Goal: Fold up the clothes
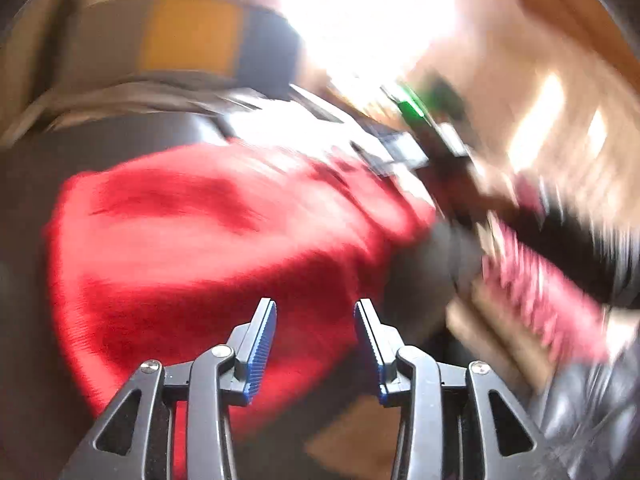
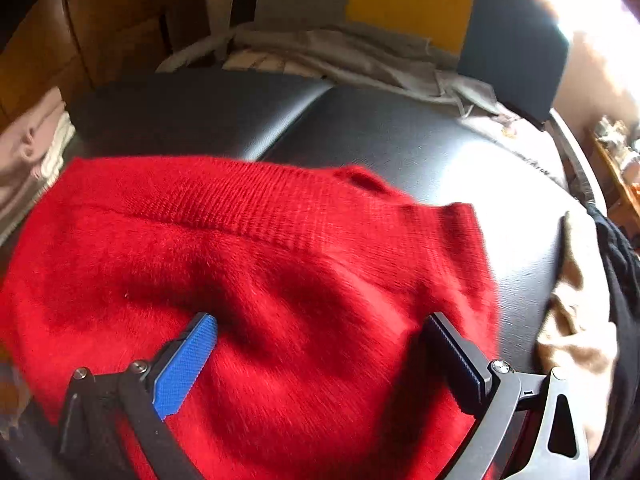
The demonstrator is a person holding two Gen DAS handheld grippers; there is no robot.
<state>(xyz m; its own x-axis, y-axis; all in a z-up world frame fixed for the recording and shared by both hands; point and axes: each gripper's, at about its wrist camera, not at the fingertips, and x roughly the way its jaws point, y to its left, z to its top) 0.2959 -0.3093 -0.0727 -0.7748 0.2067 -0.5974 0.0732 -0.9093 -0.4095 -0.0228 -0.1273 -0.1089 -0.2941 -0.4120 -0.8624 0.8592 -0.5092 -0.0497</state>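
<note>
A fluffy red knitted sweater (image 2: 280, 240) lies spread on a black leather surface (image 2: 400, 140), its ribbed hem toward the back. My right gripper (image 2: 320, 320) points down onto it with its jaws wide open. The fingertips (image 2: 200, 332) sink into the fluff and a hump of fabric sits between them, unpinched. In the blurred left wrist view the same sweater (image 1: 200, 240) fills the middle. My left gripper (image 1: 315, 304) hovers over its near edge, jaws partly apart with nothing between the pads.
Folded pale clothes (image 2: 28, 152) are stacked at the left edge. A beige cloth (image 2: 576, 320) and a black garment (image 2: 624, 280) lie at the right. Grey cloth (image 2: 360, 56) is bunched at the back below a yellow and grey panel (image 2: 412, 0). A blurred pink-patterned sleeve (image 1: 532, 288) shows at right.
</note>
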